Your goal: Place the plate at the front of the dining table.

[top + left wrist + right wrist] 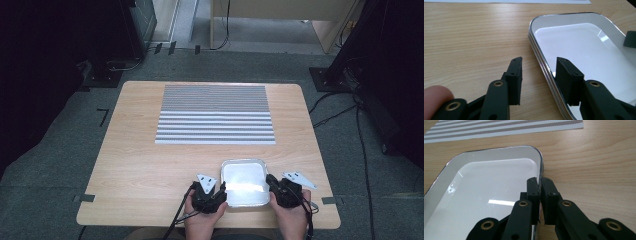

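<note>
Fingers of both grippers at the rim of the white tray (pixel 244 165).

Fingers of the right gripper (pixel 540 195) are clamped on the tray's right rim, one inside and one outside. Those of the left gripper (pixel 539 75) straddle the left rim with gaps on both sides, not yet pressing it. Near the desk's (pixel 140 150) front edge sits the tray, between the two hands, with a striped mat (pixel 215 114) farther back.
</note>
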Demonstrator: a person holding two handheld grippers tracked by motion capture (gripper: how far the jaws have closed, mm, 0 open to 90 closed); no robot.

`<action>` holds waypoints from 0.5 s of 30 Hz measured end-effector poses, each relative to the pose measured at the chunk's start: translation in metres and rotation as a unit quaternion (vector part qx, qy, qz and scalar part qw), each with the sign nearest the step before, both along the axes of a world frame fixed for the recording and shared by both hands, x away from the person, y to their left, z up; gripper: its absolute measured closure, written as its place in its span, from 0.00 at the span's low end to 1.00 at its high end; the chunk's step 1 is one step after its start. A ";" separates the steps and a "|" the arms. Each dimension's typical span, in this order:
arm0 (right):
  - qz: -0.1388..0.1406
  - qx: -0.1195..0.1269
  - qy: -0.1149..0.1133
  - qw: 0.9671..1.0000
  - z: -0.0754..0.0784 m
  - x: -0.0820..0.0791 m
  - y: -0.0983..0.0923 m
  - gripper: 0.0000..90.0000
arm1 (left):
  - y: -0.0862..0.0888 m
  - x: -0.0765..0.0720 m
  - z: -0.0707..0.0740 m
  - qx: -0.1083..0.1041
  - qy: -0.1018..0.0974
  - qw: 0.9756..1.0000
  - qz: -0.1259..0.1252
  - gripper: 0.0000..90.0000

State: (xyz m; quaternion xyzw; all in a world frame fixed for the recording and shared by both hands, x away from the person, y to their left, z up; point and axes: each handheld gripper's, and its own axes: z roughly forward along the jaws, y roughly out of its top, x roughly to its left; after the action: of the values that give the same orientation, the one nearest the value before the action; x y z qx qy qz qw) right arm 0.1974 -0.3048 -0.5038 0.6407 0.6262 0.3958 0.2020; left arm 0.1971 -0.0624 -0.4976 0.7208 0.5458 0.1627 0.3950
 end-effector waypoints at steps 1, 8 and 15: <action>-0.001 -0.001 -0.001 1.000 0.000 0.000 0.000 0.97 | -0.001 0.000 -0.001 -0.003 0.002 1.000 0.001 0.68; -0.005 -0.006 -0.003 1.000 0.000 0.000 0.002 0.97 | -0.009 0.002 -0.002 -0.010 0.011 1.000 0.007 0.83; -0.022 -0.021 -0.007 1.000 0.000 0.000 0.008 0.98 | -0.014 0.003 -0.003 -0.001 -0.004 1.000 0.018 0.92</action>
State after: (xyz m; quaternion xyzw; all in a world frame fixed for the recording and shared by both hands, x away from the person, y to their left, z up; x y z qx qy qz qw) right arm 0.1970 -0.2969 -0.5039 0.6474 0.6184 0.3823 0.2285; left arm 0.2001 -0.0767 -0.5002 0.7096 0.5575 0.1724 0.3949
